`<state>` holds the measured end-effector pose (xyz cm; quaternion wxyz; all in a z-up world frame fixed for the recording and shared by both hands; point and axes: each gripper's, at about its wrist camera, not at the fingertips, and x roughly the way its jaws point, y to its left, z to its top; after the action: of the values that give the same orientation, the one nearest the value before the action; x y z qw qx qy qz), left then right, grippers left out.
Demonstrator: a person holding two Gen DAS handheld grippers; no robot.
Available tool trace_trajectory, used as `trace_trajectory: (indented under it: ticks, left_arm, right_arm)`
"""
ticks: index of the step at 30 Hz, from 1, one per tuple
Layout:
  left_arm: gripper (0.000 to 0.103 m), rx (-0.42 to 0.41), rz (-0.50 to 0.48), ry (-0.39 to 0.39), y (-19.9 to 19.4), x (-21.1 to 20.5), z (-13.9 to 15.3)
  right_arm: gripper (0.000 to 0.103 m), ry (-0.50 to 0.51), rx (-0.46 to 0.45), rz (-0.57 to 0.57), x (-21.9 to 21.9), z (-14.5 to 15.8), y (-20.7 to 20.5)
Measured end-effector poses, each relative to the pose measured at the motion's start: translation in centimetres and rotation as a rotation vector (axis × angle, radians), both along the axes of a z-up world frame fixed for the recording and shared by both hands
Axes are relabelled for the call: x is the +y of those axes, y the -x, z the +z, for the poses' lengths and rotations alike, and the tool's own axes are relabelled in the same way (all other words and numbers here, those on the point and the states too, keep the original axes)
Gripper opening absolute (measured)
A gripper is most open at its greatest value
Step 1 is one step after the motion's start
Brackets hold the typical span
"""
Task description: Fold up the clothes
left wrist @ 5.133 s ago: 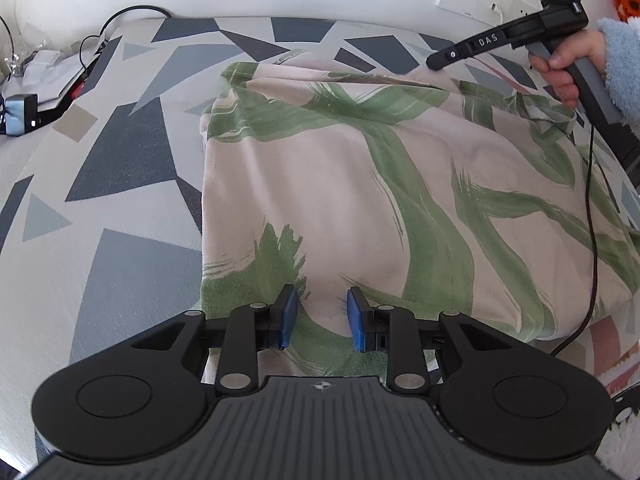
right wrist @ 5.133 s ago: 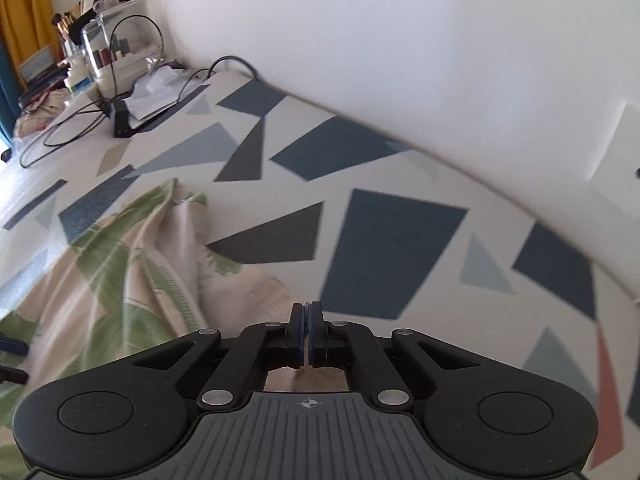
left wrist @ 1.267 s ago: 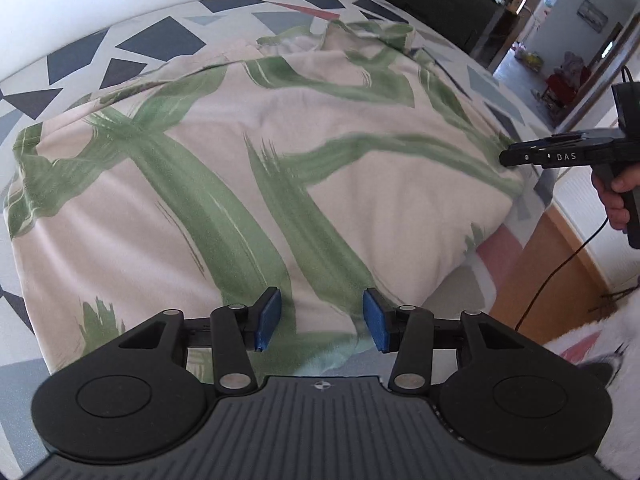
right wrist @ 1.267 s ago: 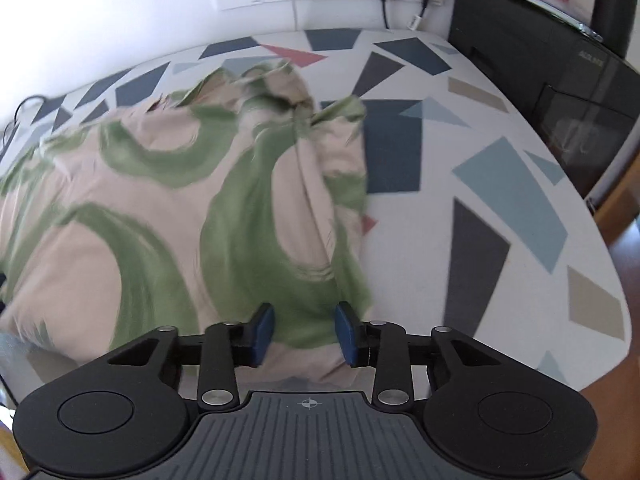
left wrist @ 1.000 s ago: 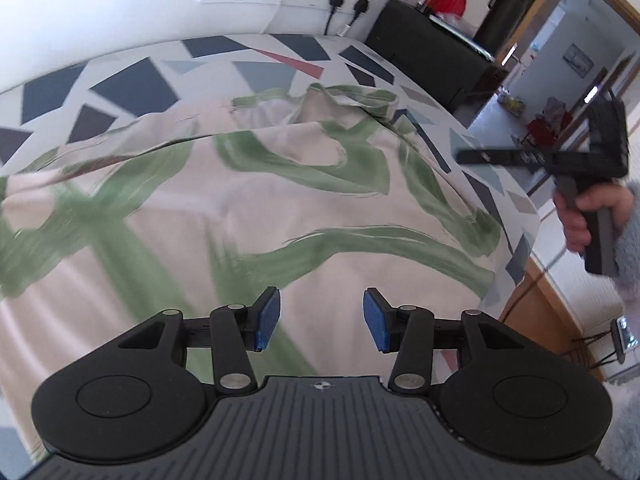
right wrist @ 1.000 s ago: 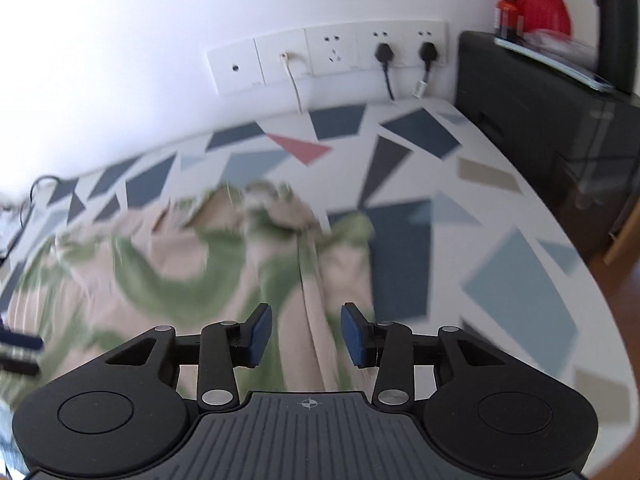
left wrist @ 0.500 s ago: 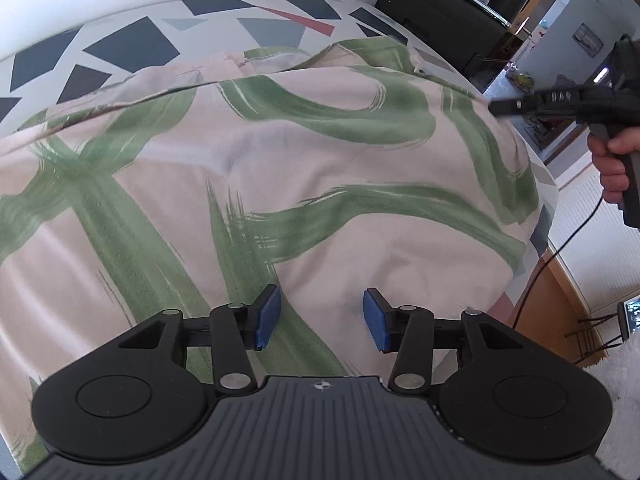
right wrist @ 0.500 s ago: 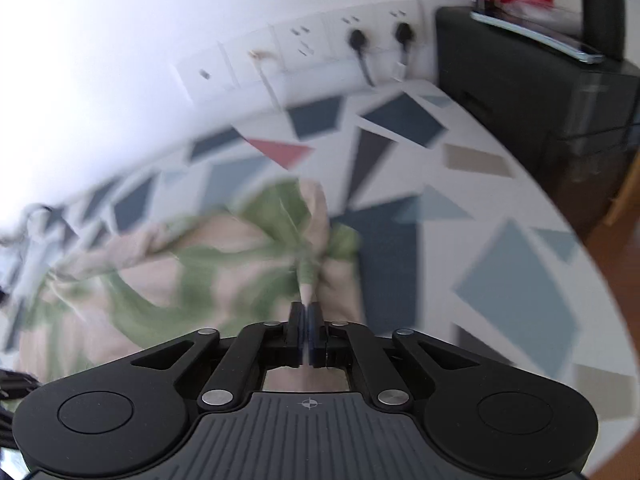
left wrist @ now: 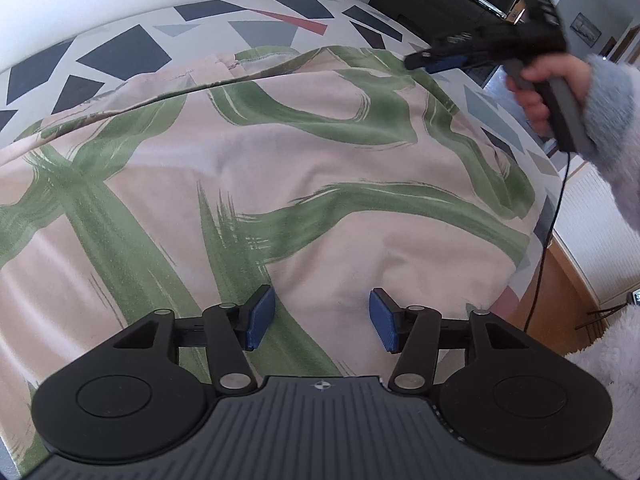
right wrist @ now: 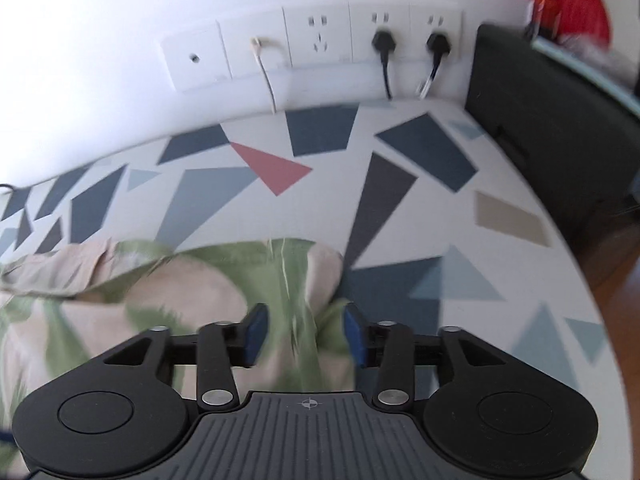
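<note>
Left wrist view shows the beige, green-brushstroked cloth spread nearly flat on the geometric-patterned surface, both tools spread wide, folding barely begun.

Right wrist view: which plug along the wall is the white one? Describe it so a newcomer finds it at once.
Start at the white wall behind the table with the geometric-patterned cover and find the row of outlet plates. The white plug sits in the second plate from the left, its pale cord dropping toward the table. The two black plugs sit farther right with dark cords.
</note>
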<state>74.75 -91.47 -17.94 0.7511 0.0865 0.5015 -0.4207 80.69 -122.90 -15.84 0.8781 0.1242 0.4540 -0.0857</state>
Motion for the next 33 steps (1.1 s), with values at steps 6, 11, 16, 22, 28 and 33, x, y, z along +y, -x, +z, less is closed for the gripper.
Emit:
trace_trajectory:
  ticks: [6, 11, 16, 22, 28, 33]
  left_arm:
    - [0.054, 0.01, 0.037, 0.014, 0.0, 0.3, -0.1]
    - [0.054, 0.041, 0.166, 0.094, -2.2, 2.4, 1.4]
    - [0.065, 0.075, 0.471, 0.253, -9.2, 7.8, 4.3]
    - [0.064, 0.245, 0.755, 0.219, -18.4, 9.2, 3.0]
    - [0.054, 0.378, 0.864, 0.089, -20.5, 8.5, 0.5]
    - [0.054, 0.37, 0.879, 0.04, -21.0, 8.0, -0.2]
  right_arm:
    - [0.001, 0.084, 0.015, -0.097, -1.9, -0.9, -3.0]
    - [0.012, 0.099, -0.086, -0.052, -2.0, 0.8, -2.9]
    - [0.029, 0.164, -0.137, 0.208, 1.8, 1.5, -3.3]
    - [0.032, 0.18, -0.146, 0.378, 4.5, 0.5, -4.2]
    - [0.034, 0.187, -0.147, 0.447, 5.1, 0.0, -4.8]
    - [0.042, 0.158, -0.151, 0.487, 5.1, -0.6, -5.1]
